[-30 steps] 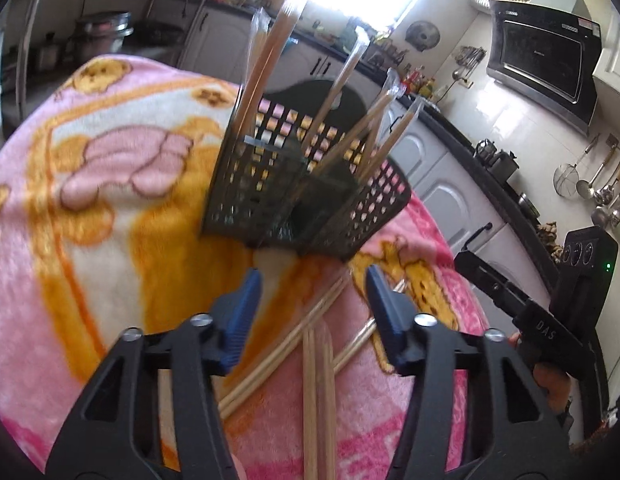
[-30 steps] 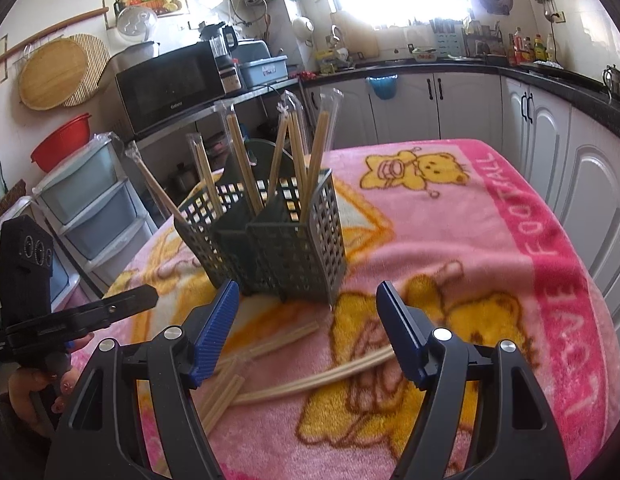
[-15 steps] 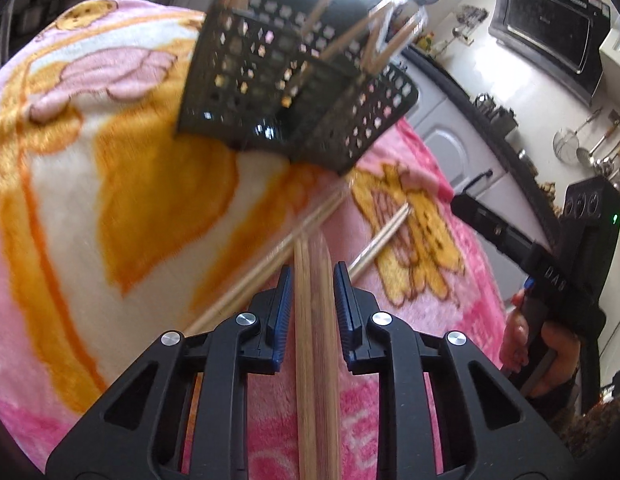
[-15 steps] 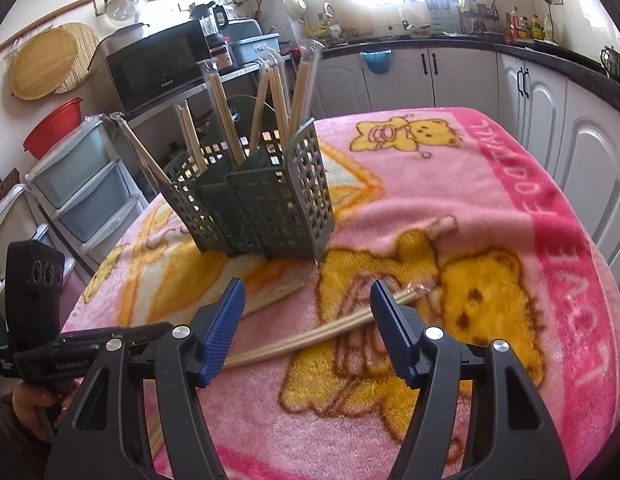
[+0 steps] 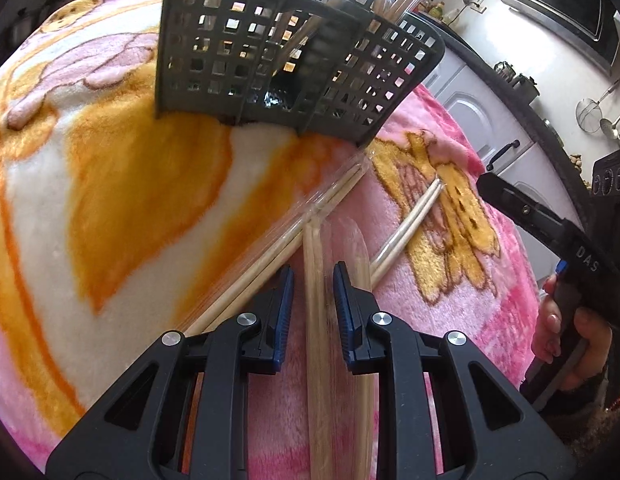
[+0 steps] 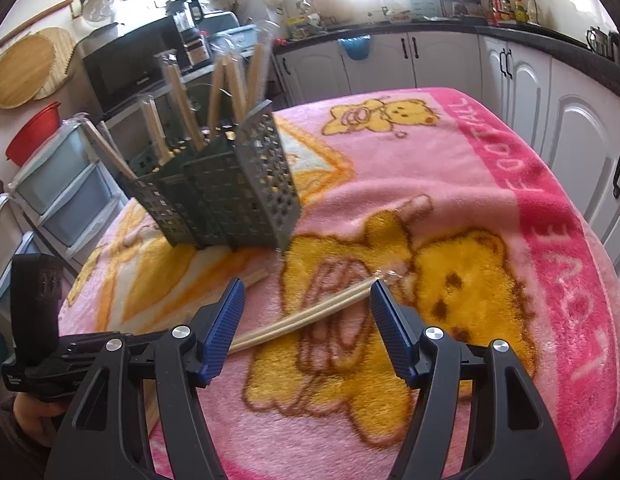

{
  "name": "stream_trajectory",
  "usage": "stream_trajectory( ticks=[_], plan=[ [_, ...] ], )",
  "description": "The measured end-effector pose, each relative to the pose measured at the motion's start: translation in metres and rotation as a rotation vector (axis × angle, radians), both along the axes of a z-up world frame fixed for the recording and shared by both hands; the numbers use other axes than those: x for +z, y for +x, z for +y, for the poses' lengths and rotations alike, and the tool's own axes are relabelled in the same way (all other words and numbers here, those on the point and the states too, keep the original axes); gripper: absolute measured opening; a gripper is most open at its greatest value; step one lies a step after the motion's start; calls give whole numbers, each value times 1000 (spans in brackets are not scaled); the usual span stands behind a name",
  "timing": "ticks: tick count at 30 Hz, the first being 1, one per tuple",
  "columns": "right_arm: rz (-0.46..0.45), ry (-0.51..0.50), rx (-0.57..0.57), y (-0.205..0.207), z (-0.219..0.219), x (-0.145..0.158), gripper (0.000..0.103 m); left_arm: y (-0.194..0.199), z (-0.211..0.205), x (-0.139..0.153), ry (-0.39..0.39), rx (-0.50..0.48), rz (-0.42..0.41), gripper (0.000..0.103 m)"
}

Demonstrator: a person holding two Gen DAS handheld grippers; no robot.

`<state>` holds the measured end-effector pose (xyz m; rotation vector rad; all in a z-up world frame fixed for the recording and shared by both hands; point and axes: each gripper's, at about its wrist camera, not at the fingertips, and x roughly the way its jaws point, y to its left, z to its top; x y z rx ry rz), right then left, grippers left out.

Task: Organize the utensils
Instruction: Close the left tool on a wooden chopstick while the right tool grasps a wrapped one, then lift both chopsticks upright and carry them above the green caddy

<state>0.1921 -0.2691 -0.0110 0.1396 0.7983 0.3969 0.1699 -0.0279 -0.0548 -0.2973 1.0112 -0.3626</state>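
A dark green mesh utensil basket (image 5: 285,60) (image 6: 229,196) stands on the pink blanket and holds several wrapped chopstick pairs. My left gripper (image 5: 313,276) is shut on a wrapped chopstick pair (image 5: 320,320) low over the blanket, in front of the basket. A second wrapped pair (image 5: 277,240) lies diagonally just left of it, and a third pair (image 5: 410,220) (image 6: 310,318) lies to the right. My right gripper (image 6: 307,308) is open and empty, hovering over that third pair.
The pink cartoon blanket (image 6: 450,184) covers a round table. Kitchen cabinets (image 6: 550,92) run behind and to the right. Plastic drawers (image 6: 65,184) and a microwave (image 6: 121,68) stand at the left. The right hand-held gripper (image 5: 570,248) shows in the left wrist view.
My left gripper dropped toward the blanket and closed from wide open onto the chopstick pair. My right gripper moved forward and lower over the third pair, staying open.
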Motion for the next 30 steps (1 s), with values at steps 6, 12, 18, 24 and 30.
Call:
stream_trajectory(
  ticks=[6,12,18,24,30],
  plan=[
    [83,-5,-44,24,-10,-18,62,13,-4,2,12,2,8,16],
    [157,47,-100,52,-21,-35,62,25,-5,4,4,14,14,18],
    [187,73,-139,67,-26,-44,46,33,-5,5,8,11,10,18],
    [183,54,-167,66,-33,-46,16,32,-3,4,12,4,-9,15],
    [157,84,-166,55,-36,-44,6,32,0,4,-5,4,-19,12]
  ],
)
